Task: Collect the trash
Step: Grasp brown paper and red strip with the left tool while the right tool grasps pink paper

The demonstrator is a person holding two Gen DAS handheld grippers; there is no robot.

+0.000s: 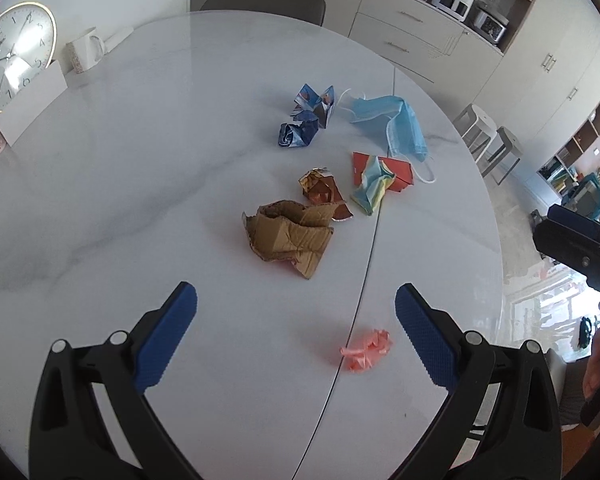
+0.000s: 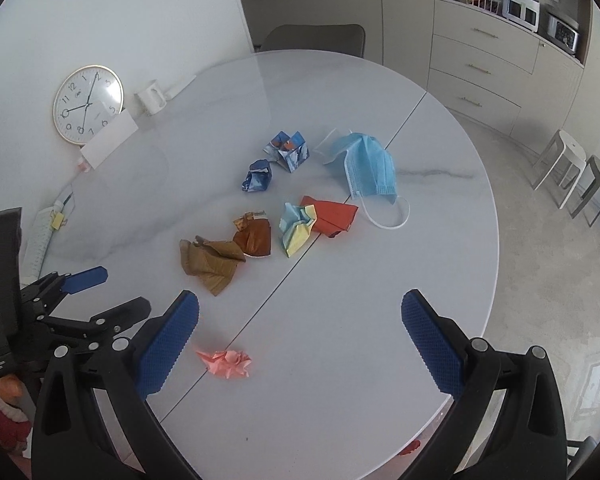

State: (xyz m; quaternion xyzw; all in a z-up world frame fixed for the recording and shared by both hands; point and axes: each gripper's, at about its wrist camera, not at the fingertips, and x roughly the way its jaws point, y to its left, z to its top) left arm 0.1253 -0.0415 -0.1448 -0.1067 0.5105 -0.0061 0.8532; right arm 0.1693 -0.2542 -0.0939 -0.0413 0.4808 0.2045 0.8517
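In the left wrist view the left gripper [image 1: 296, 300] hangs with jaws wide and empty over the counter [image 1: 140, 160], the crumpled pink paper [image 1: 366, 350] lying by its near edge and the torn cardboard [image 1: 290, 238] further in. In the right wrist view the right gripper [image 2: 300, 308] is likewise wide and empty; the pink paper [image 2: 226, 364] looks light and soft, best pinched across its bunched middle.

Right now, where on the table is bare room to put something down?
Bare: the wide stretch between the clock and the brown cardboard, and the near edge right of the pink paper. Crowded: the middle, from cardboard to blue face mask.
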